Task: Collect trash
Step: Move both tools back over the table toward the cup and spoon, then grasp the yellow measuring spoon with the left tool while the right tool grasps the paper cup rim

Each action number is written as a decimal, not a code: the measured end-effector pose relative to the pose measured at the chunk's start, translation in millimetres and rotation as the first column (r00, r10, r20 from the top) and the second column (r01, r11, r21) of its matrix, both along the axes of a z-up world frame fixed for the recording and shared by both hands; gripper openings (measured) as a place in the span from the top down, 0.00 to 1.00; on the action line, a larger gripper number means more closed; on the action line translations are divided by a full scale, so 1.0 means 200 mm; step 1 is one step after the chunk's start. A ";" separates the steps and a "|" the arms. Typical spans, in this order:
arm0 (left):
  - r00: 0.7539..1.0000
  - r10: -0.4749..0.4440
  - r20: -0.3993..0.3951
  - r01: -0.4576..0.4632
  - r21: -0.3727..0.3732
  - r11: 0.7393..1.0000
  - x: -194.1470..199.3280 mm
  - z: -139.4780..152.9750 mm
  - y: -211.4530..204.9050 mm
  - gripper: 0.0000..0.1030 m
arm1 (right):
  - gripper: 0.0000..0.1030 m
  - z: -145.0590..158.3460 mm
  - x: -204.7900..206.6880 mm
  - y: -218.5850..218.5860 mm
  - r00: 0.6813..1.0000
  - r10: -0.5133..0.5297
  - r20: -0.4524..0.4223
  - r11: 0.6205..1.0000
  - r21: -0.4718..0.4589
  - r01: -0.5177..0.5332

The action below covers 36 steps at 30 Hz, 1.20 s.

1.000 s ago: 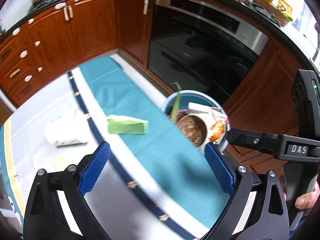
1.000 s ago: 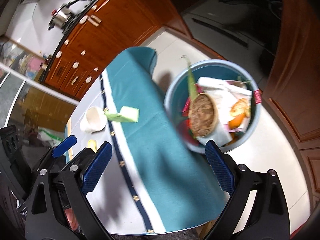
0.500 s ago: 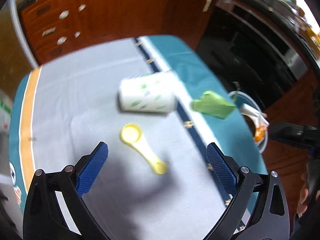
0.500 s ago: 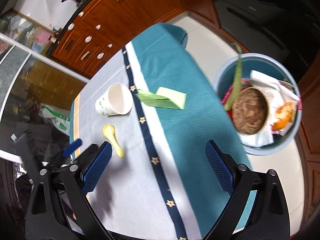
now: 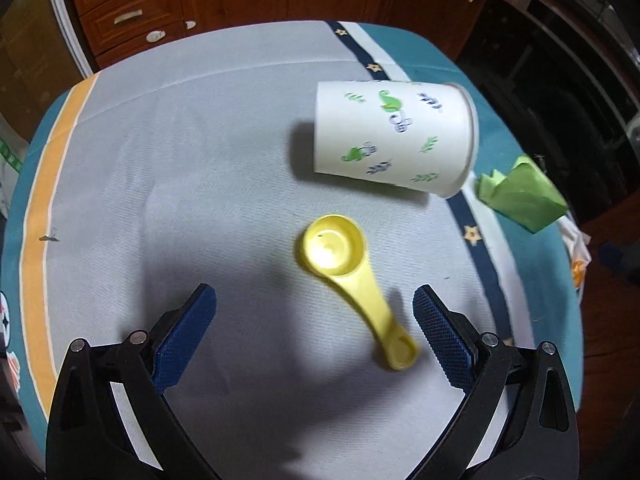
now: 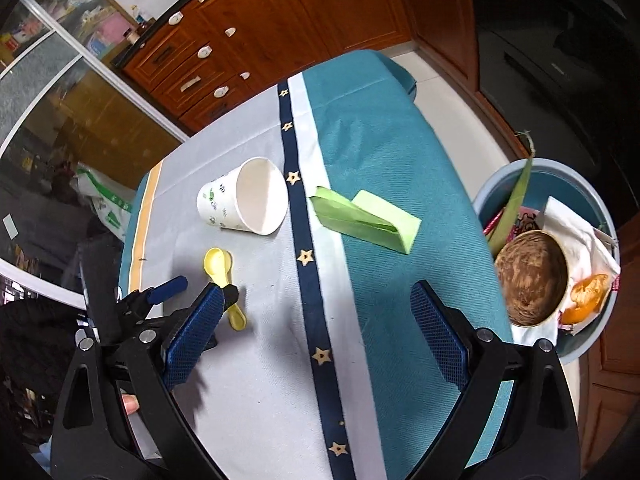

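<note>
A yellow plastic spoon [image 5: 352, 276] [image 6: 222, 276] lies on the grey tablecloth, its handle between the fingers of my open left gripper [image 5: 312, 332], which hovers low over it. Beyond it a white paper cup [image 5: 394, 136] [image 6: 246, 202] with green prints lies on its side. A folded green napkin [image 5: 520, 192] [image 6: 366, 220] rests on the teal part of the cloth. My right gripper [image 6: 316, 332] is open and empty, higher above the table. A blue trash bin [image 6: 576, 184] on the floor at the right holds a brown bowl, paper and orange peel.
The round table [image 6: 360, 140] carries a grey and teal cloth with a navy star stripe. Wooden cabinets [image 6: 280, 32] with drawers stand behind, a dark oven [image 6: 560, 40] to the right. A person's finger [image 6: 130, 404] shows by the left gripper.
My left gripper swung from the bin side over to the table and dropped down around the yellow spoon. The right gripper's view turned from the bin toward the table.
</note>
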<state>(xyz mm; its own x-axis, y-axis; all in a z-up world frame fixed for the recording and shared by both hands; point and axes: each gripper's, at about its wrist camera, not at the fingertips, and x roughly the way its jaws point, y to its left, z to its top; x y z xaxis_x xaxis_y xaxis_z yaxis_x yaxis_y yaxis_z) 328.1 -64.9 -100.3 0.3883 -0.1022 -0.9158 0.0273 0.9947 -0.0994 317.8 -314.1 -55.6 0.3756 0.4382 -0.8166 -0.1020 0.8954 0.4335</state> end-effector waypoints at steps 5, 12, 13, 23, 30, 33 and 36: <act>1.000 0.010 0.001 -0.010 0.032 0.999 -0.01 -0.01 0.10 0.04 | 0.12 -0.03 0.03 0.06 0.999 0.030 -0.019 1.000 0.001 -0.030; 1.000 0.020 -0.010 -0.020 0.008 1.000 -0.07 0.00 0.23 0.04 | 0.12 -0.07 0.08 0.21 0.994 0.078 -0.072 0.997 0.024 -0.077; 1.000 0.012 -0.005 -0.012 -0.001 1.000 -0.09 0.00 0.24 0.04 | 0.12 -0.07 0.09 0.23 0.994 0.087 -0.068 0.996 0.017 -0.086; 0.996 -0.080 0.037 0.081 -0.011 0.997 -0.15 0.09 0.33 0.69 | 0.31 -0.03 0.25 0.43 0.985 0.166 -0.037 0.986 0.020 -0.165; 1.000 -0.013 -0.025 0.009 -0.166 0.986 -0.20 0.08 0.49 0.69 | 0.77 -0.13 0.41 0.50 0.987 0.149 -0.062 0.988 0.046 -0.146; 0.999 -0.027 -0.023 0.022 -0.199 0.980 -0.19 0.10 0.45 0.63 | 0.90 -0.13 0.39 0.56 0.986 0.163 -0.032 0.985 0.068 -0.160; 0.999 -0.044 -0.028 0.037 -0.202 0.979 -0.16 0.10 0.36 0.53 | 0.97 -0.07 0.33 0.61 0.981 0.195 0.007 0.978 0.066 -0.196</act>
<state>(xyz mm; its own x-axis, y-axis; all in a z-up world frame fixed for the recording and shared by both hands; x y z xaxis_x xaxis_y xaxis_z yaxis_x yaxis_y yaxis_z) 296.5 7.7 -80.2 0.3507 -0.3004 -0.8870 0.0607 0.9524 -0.2986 384.1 -191.3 -69.3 0.2779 0.5563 -0.7831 -0.2726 0.8274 0.4910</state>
